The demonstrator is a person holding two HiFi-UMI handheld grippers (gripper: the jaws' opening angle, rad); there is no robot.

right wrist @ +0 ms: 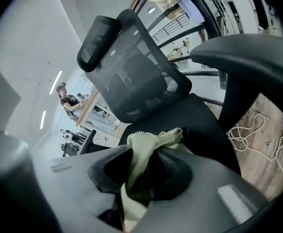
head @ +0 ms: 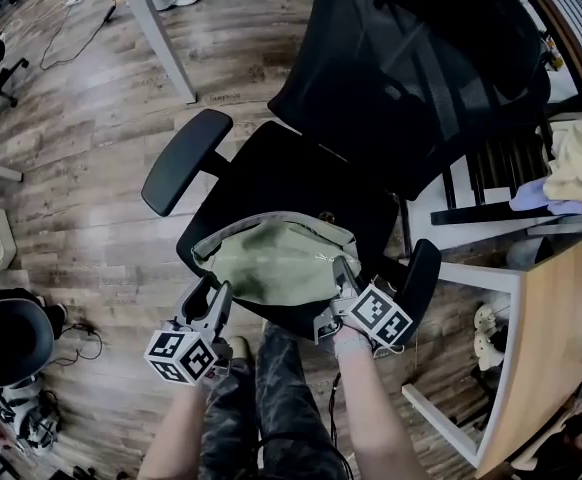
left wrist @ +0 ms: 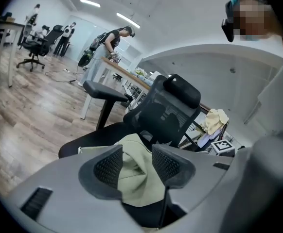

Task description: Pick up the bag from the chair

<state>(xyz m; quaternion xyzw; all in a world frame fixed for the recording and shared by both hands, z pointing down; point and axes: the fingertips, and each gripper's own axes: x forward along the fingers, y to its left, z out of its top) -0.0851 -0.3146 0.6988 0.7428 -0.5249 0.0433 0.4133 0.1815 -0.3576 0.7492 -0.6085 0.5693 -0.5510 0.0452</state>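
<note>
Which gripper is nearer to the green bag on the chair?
Right. The right gripper is shut on a fold of the green bag, at its right end. The left gripper is at its left end, jaws apart around the cloth, not pressing.

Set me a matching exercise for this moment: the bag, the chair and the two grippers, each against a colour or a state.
Things:
1. bag
2. chair
3. left gripper
4. right gripper

Colour or state:
A. black
B. jaws pinched on the bag
C. olive green
D. jaws apart, with the bag between them

Pairs: 1-C, 2-A, 3-D, 4-B
</note>
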